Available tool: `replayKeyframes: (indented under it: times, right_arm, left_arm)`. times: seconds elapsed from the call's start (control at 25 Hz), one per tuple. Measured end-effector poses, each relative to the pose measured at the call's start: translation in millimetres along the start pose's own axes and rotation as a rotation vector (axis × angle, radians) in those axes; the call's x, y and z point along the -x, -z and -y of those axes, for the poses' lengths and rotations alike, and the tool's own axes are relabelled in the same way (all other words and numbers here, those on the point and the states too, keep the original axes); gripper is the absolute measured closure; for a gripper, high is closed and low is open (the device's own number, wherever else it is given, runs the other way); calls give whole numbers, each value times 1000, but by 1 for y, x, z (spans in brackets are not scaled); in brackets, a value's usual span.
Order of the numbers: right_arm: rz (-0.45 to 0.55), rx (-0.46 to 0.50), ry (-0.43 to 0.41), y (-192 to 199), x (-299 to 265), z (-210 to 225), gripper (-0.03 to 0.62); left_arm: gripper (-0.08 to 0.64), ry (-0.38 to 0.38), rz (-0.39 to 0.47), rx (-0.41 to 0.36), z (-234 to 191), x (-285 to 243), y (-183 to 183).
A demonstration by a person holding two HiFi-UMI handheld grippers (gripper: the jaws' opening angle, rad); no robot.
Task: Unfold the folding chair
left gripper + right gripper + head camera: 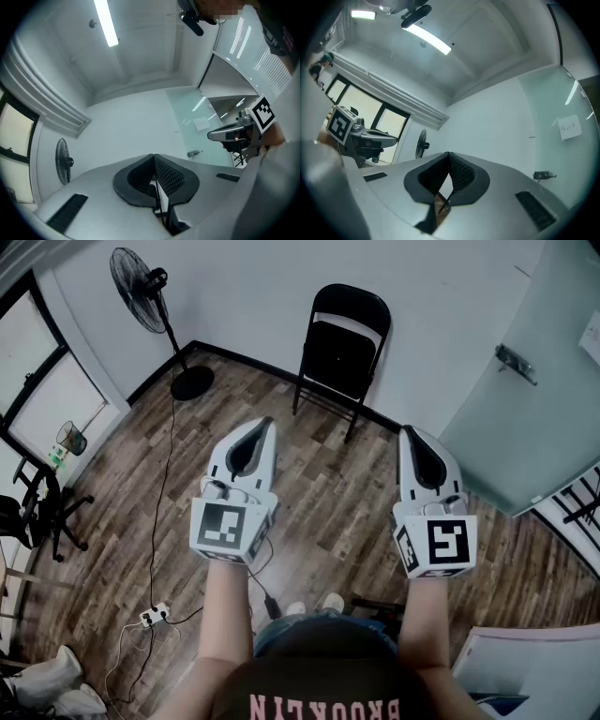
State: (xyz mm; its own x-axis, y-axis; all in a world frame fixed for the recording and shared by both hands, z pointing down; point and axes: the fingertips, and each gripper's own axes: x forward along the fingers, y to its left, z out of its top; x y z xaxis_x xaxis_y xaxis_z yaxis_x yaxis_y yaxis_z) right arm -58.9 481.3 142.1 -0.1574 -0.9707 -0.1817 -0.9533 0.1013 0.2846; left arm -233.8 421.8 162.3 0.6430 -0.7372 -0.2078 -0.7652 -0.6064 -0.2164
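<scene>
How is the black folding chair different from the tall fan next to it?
The folding chair is folded flat and leans on the wall; the standing fan stands alone on a round base. The folding chair is wide with legs; the standing fan is a thin pole with a round caged head. Both are black and near the white wall.

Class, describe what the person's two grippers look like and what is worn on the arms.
Both the left gripper and the right gripper have pale grey tapered shells with black recessed pads. Each carries a white cube with black square markers at its rear. The forearms are bare of sleeves; the dark shirt bears pink lettering.
</scene>
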Motion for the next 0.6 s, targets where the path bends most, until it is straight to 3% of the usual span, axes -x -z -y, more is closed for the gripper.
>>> replayKeyframes:
  times: [0.4,0.52,0.56,0.6]
  right_arm:
    - [0,86,54,-10,12,6,592]
    - [-23,65,81,-3,13,17,592]
    - [-27,45,89,0,14,22,592]
    - [-31,19,86,3,14,25,590]
  left_arm:
    - [558,-15,11,-36,-5,-6,-7]
    - [557,-3,26,-42,3,-12,-10]
    - [539,16,25,-37,8,-14,-9]
    - [470,34,19,-32,13,-17,-7]
